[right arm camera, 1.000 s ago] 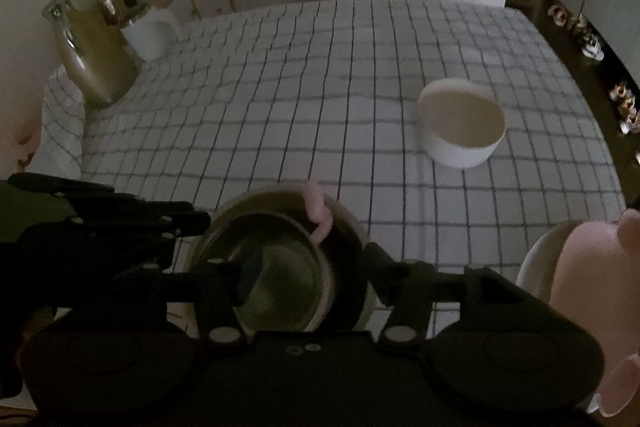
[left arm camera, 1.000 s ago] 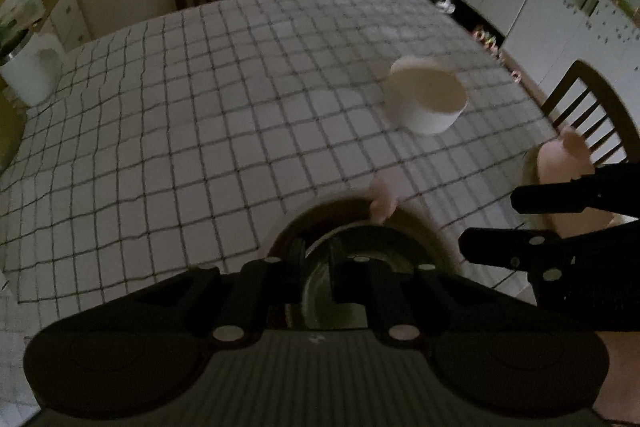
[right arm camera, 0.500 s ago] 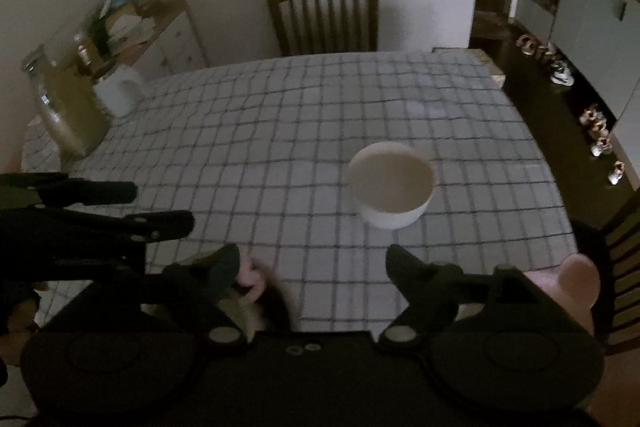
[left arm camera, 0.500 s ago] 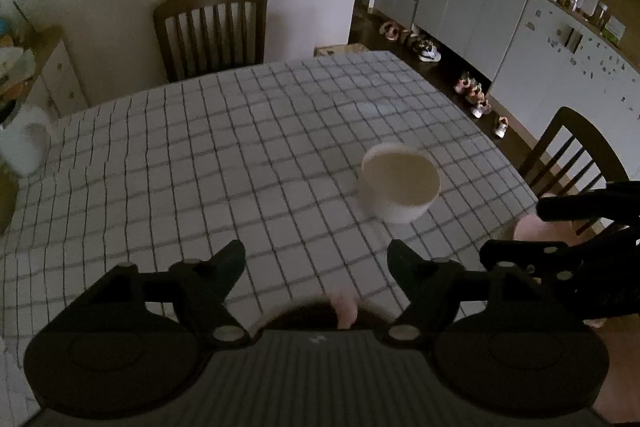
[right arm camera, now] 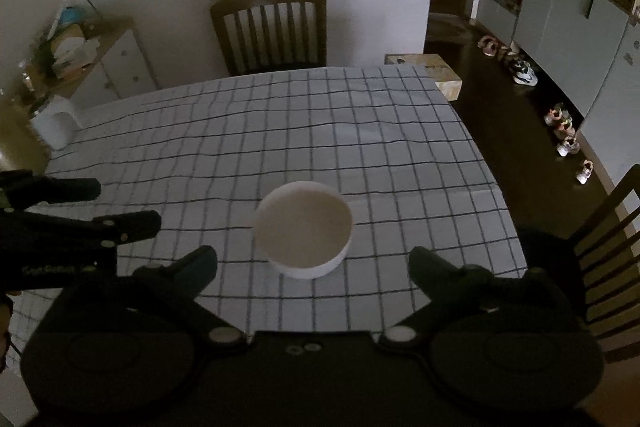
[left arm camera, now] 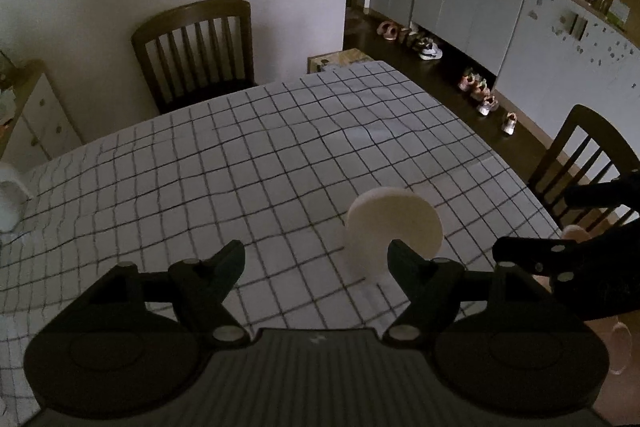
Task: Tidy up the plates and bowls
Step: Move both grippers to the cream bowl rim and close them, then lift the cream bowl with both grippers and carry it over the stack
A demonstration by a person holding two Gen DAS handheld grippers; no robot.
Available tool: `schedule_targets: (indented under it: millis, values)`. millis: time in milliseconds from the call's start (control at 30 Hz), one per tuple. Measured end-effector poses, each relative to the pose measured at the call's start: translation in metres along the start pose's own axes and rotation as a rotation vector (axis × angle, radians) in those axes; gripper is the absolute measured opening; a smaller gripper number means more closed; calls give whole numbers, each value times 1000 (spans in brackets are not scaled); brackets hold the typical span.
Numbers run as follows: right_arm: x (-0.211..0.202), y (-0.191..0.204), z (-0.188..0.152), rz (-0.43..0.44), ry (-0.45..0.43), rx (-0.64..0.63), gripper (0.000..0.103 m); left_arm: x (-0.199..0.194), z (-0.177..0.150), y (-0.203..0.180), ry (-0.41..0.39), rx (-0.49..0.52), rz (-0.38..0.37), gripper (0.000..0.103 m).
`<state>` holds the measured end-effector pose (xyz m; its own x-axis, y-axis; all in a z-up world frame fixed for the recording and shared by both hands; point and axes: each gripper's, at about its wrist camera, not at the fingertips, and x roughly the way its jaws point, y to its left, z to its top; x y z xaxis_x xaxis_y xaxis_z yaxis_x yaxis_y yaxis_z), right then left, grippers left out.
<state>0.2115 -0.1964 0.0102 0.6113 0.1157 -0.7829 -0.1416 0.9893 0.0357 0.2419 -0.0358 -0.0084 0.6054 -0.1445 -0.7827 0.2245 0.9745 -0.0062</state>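
A white round bowl stands upright on the checked tablecloth near the table's front right. It also shows in the left wrist view, partly behind my right finger. My left gripper is open and empty, raised above the table, with the bowl just ahead to the right. My right gripper is open and empty, with the bowl ahead between its spread fingers. The left gripper also shows at the left of the right wrist view. The dark bowl seen earlier is out of view.
A wooden chair stands at the table's far side and another at the right edge. A white jug sits at the far left corner. A side cabinet stands left. Shoes line the floor by the cupboards.
Both grippers have opened and lifted up and back from the dark bowl, which has dropped out of view below. The white bowl has not moved.
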Motion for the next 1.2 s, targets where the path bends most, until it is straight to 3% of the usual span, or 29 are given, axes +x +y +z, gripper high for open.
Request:
schedule_targets:
  millis: [367,567,800,1133,1200]
  values:
    - [54,-36,20,2,62,18,102,70,28,-15,68,0,42,78]
    - [87,-49,25,19,122,29,97,107,29,-21,145,11,58,78]
    - [125,-48,25,31,205,4,76,145,21,-22,226,7,65,77]
    - [158,-53,22,48,275,61,47,169,17,-19,286,-21,44,43]
    - [162,-55,22,50,279,76,45,172,16,-21,290,-14,43,39]
